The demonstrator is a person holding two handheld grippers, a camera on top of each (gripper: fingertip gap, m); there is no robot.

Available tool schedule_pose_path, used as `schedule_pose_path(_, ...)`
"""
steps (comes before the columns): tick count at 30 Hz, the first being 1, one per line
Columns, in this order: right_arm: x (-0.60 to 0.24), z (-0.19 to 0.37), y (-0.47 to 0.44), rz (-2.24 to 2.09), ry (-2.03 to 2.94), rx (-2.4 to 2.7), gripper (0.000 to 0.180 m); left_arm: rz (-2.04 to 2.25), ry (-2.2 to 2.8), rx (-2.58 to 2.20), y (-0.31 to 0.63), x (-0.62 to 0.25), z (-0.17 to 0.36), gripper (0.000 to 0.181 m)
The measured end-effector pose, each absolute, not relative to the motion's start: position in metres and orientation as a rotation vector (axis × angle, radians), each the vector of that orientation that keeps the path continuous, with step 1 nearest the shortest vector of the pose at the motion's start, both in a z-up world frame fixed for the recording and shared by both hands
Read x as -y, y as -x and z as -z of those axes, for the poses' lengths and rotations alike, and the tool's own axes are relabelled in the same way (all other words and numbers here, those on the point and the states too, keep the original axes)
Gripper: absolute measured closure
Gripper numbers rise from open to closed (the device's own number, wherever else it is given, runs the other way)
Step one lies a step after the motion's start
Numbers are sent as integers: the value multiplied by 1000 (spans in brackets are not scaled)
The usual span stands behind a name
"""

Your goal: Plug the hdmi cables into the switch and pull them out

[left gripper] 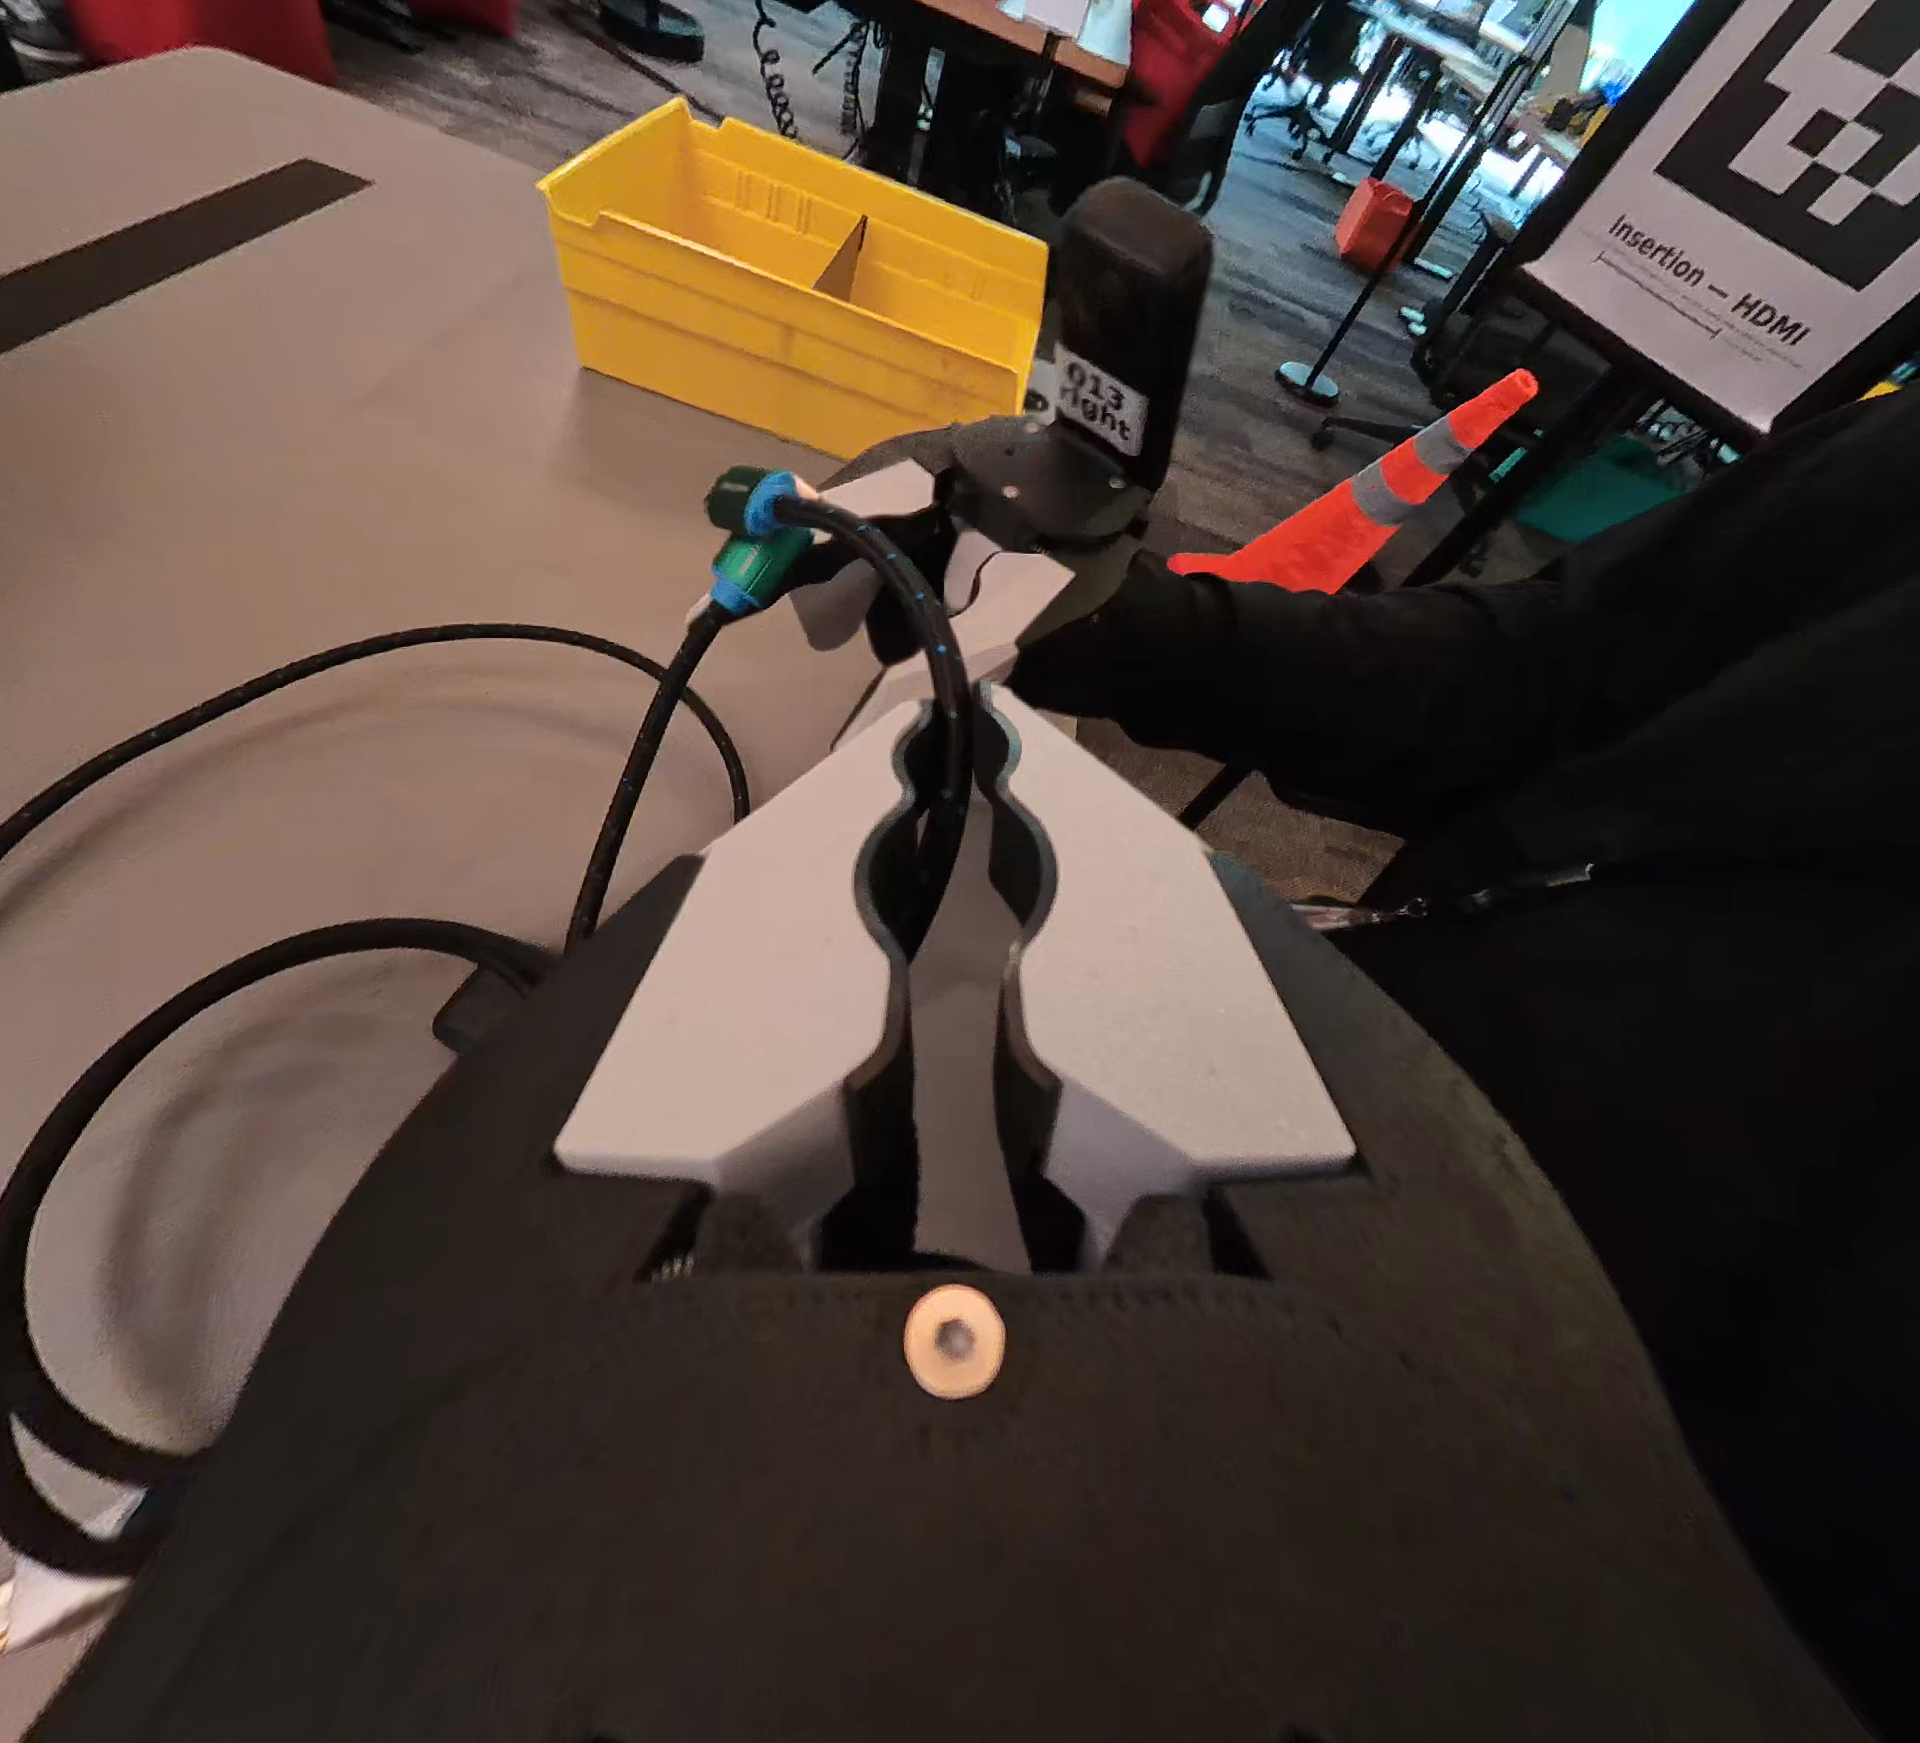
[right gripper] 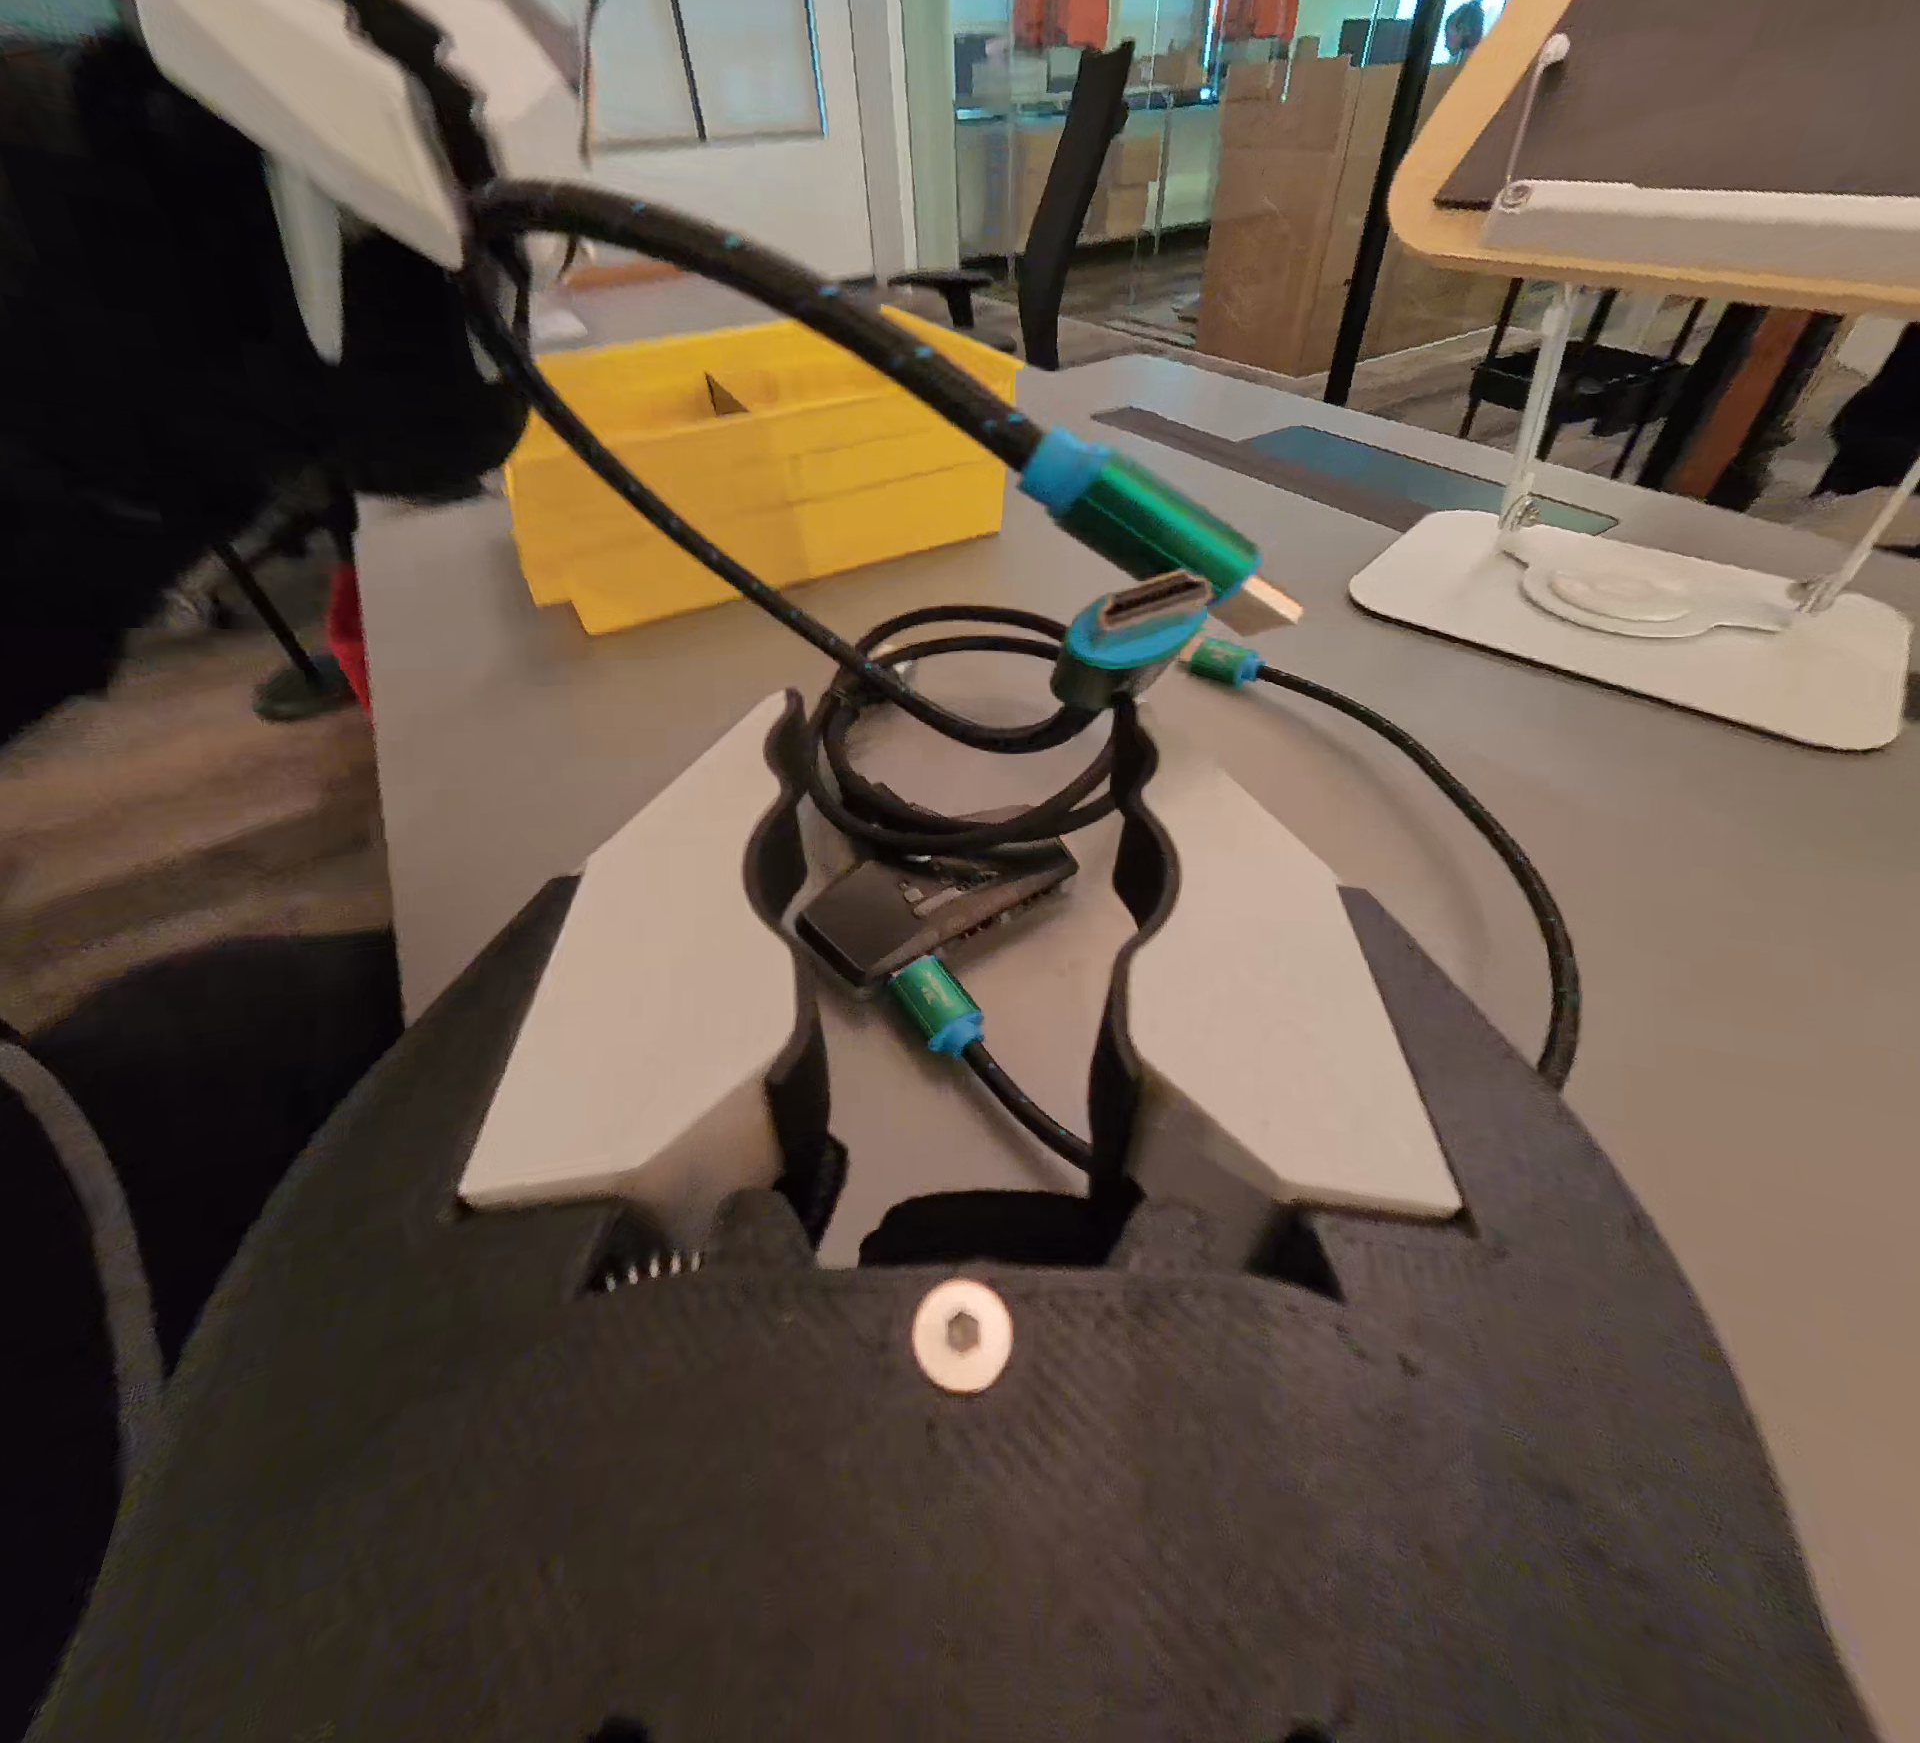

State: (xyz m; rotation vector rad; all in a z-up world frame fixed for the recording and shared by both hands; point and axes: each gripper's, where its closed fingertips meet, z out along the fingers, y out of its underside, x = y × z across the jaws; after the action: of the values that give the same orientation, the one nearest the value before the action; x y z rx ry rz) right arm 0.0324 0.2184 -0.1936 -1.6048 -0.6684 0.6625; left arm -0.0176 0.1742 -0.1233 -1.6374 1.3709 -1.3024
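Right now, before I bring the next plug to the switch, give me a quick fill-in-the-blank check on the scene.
1. The left gripper is shut on a black braided ____.
2. The right gripper stands ____, holding nothing.
3. The black switch lying on the grey table has ____ green-shelled plug seated in its near end.
4. The bin at the table's far side is ____ in colour.

Missing words: cable; open; one; yellow

Bright, even indoor light, daylight through far windows, soft shadows – wide-angle bending at edges, upper-left blur
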Motion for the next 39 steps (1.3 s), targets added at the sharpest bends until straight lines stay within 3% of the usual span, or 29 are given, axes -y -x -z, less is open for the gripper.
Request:
schedule_pose_path(7,-221,190,-40,-780,1599,578,130,1344,1595,-1420,5,-162,131,178)
schedule_pose_path(10,-221,189,-42,-771,1592,575,161,1366,1579,-1436,1,-157,134,178)
schedule_pose_path(31,-226,195,-58,-558,1636,632,165,1387,1791,-1312,9,-197,186,176)
schedule_pose_path(39,-227,215,-53,-407,1708,747,166,1304,1845,-1318,7,-203,200,146)
